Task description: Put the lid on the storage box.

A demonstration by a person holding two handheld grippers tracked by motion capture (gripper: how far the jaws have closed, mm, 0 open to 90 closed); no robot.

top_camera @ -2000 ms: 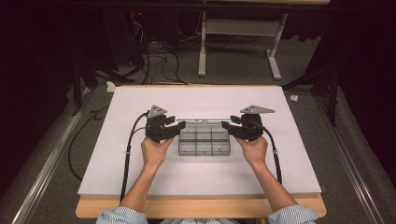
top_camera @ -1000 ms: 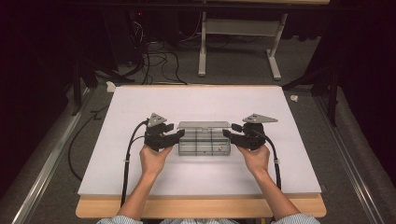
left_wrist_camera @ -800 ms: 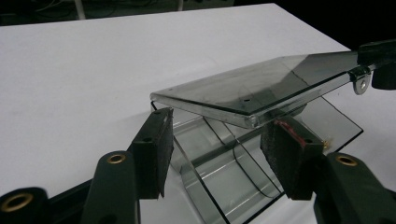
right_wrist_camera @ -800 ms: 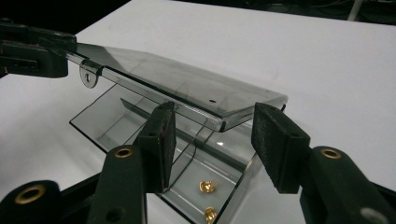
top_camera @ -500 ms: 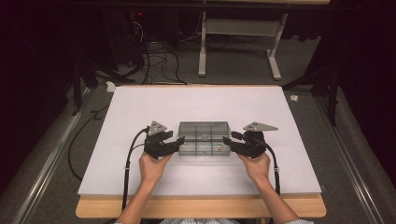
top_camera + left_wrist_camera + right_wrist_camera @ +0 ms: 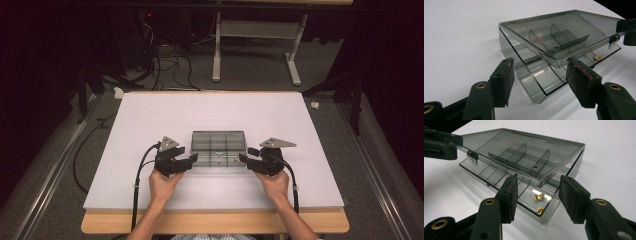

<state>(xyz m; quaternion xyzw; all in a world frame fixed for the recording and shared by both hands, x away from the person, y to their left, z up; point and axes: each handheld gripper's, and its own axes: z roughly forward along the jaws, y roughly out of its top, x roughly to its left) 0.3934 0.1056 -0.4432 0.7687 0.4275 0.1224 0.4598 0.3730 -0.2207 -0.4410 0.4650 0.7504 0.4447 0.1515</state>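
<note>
1. We see a smoky clear compartment box [image 6: 219, 148] lying on the white table [image 6: 150, 115], nearer the front edge than the back and midway between the side edges, its long axis parallel to the front edge.
2. The left gripper [image 6: 186, 161] stands at the box's left end and the right gripper [image 6: 248, 161] at its right end, each pointing inward along that long axis; both hands are equally near.
3. The left gripper's jaws have just been opening; in the left gripper view they stand apart, with the box's near corner [image 6: 536, 75] between them and the pads [image 6: 579, 80] apparently clear of it.
4. The right gripper's jaws stand apart too, straddling the other end [image 6: 541, 192] without pressing.
5. The lid [image 6: 564, 35] sits tilted, raised at the front edge above the tray; small brass parts [image 6: 539, 197] lie in an end compartment.
6. Nothing else lies on the table, so we judge the approach unobstructed.
</note>
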